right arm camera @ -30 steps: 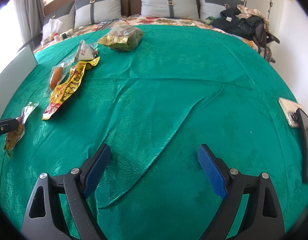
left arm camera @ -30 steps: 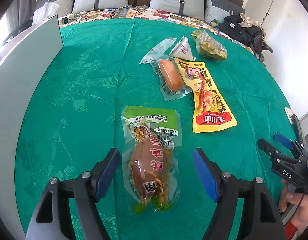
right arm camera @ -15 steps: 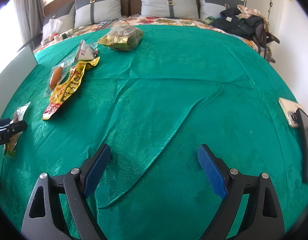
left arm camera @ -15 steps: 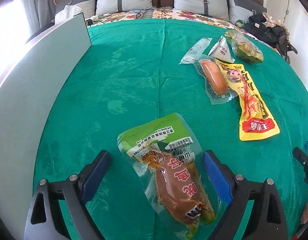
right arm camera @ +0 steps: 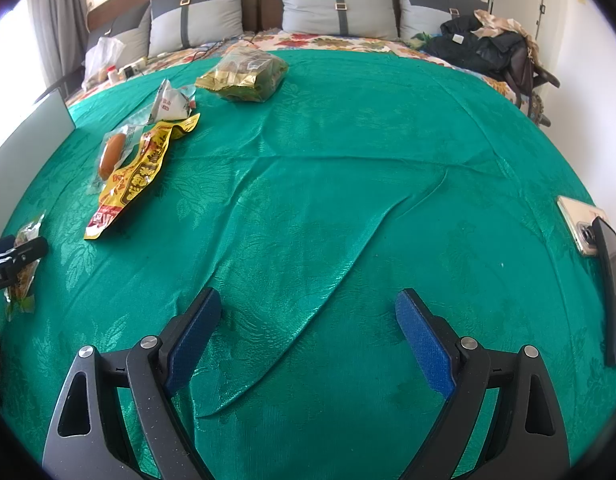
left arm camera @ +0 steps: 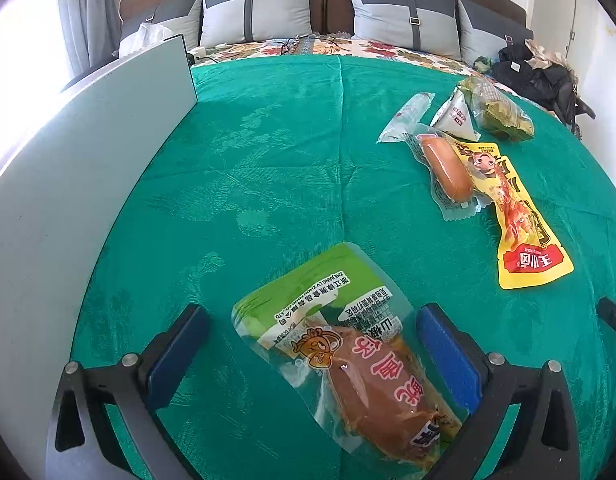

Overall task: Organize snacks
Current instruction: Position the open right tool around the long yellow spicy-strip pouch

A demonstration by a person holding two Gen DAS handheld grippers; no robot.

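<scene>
Swung leftward toward the white board, left gripper gapes around green packet; right gripper wide, empty.

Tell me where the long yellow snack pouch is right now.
In the left wrist view the long yellow snack pouch lies flat on the green cloth, right of centre, touching the clear-wrapped sausage.

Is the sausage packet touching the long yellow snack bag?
Touching. The left wrist view shows the sausage packet lying with its clear edge overlapping the top of the yellow snack bag, with no green cloth between them.
</scene>
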